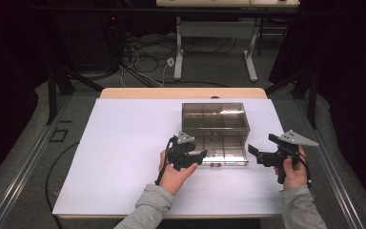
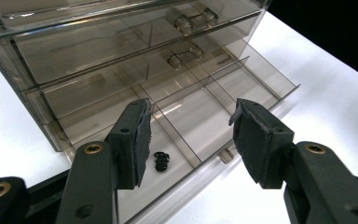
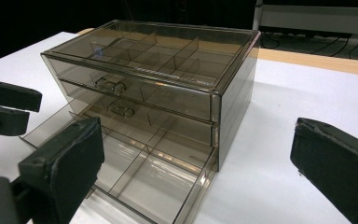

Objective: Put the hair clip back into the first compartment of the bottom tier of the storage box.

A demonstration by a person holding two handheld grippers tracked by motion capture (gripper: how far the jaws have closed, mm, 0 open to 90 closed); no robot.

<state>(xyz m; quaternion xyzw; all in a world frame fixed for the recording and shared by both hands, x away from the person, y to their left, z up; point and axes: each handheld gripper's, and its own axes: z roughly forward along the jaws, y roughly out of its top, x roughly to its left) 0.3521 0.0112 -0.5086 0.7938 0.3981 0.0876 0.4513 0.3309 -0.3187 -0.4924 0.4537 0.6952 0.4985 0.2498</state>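
A smoky clear drawer box (image 1: pixel 214 117) stands mid-table, its bottom drawer (image 1: pixel 225 151) pulled out toward me. In the left gripper view a small black piece (image 2: pixel 161 161) lies in a front compartment of that drawer (image 2: pixel 191 121). My left gripper (image 2: pixel 191 135) hangs open just above it with nothing between its pads; in the high view it (image 1: pixel 198 157) is at the drawer's front left corner. My right gripper (image 1: pixel 254 151) is open and empty, just right of the drawer. From its own view, its jaws (image 3: pixel 196 168) spread wide before the box (image 3: pixel 168 70).
The box sits on a white mat (image 1: pixel 124 157) over a wooden table (image 1: pixel 181 93). The two upper drawers (image 3: pixel 121 93) are closed, with small clear handles. Cables and table legs (image 1: pixel 178 52) lie on the floor beyond the far edge.
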